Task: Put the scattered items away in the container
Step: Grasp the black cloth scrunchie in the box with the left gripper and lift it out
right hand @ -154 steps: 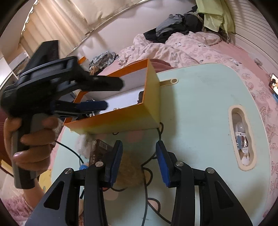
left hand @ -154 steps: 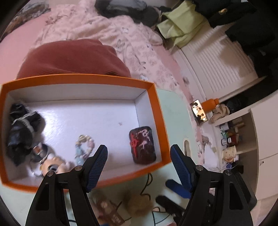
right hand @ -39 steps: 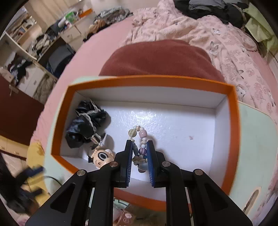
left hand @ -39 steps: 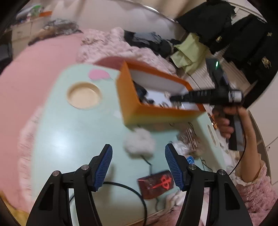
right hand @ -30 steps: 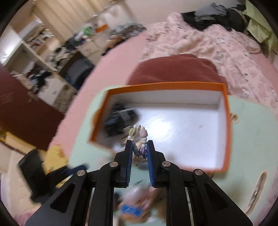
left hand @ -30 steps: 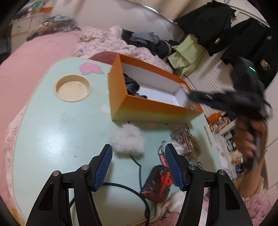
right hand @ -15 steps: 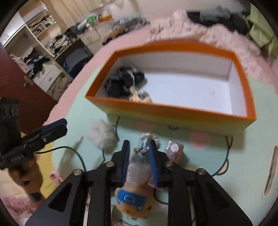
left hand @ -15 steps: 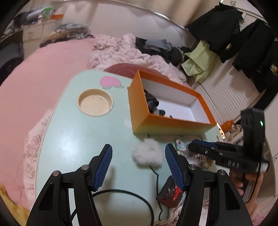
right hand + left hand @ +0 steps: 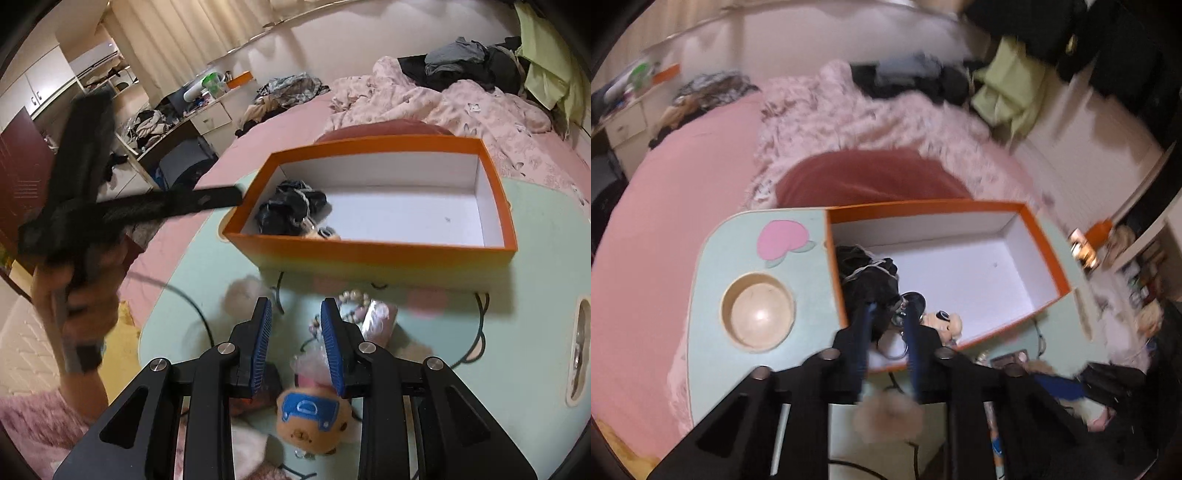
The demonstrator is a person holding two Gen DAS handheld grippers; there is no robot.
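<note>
The orange box (image 9: 923, 205) with white inside holds a black cloth bundle (image 9: 871, 284) and a doll keyring (image 9: 942, 319). My left gripper (image 9: 889, 308) hovers over the box's near-left corner. Its jaws are closing to a narrow gap with nothing between them. A white pom-pom (image 9: 243, 293) lies on the table in front of the box (image 9: 369, 254). My right gripper (image 9: 295, 306) is open, low over the table. A bead bracelet (image 9: 351, 304) lies free just right of its right finger, beside a shiny pink packet (image 9: 376, 321). A bear plush (image 9: 308, 417) sits under the gripper.
A person's hand (image 9: 85, 291) holds the left gripper at the left. A black cable (image 9: 207, 325) loops across the mint table. The table has a round recess (image 9: 757, 312) left of the box and a slot (image 9: 580, 350) at the right. A red cushion (image 9: 871, 177) lies behind the box.
The right gripper carried the bracelet out of the box down to the table and parted its jaws off it. The left gripper rose from the pom-pom to the box corner and narrowed.
</note>
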